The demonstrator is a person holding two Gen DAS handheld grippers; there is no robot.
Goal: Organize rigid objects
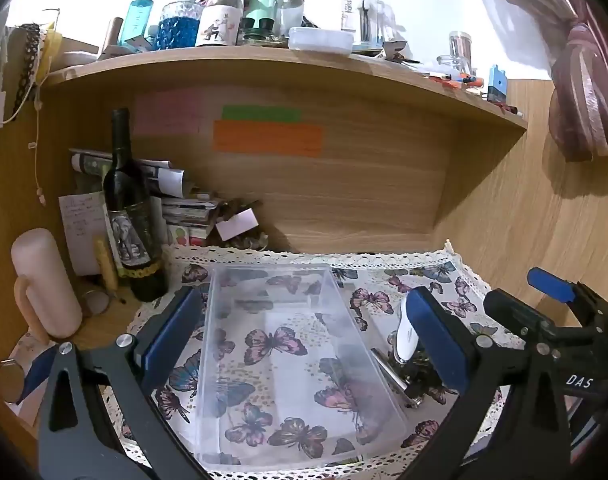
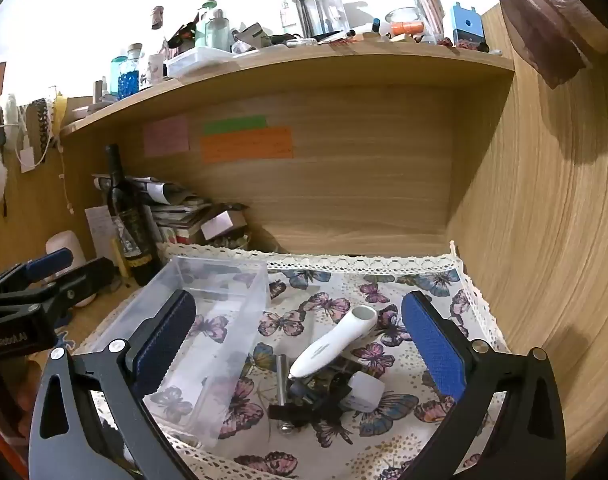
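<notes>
Desk: your butterfly cloth point(image 2: 424, 276) covers it up to the back panel.
Clear box point(image 1: 287, 360): empty, on the cloth's left half.
Your left gripper point(image 1: 304, 344): spread wide, straddling the box.
Your right gripper point(image 2: 299, 344): spread wide above the pile.
White handheld device point(image 2: 332, 344): tilted on dark bits, right of the box.
Metal rod point(image 2: 281, 376): just beside the box.

"DAS" on right gripper point(image 1: 552, 308)

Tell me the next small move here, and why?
Probably ease the right gripper forward and down onto the white handheld device. Both grippers are open and hold nothing, the clear plastic box is empty, and the device lies atop the small pile beside it, between the right fingers.
</notes>
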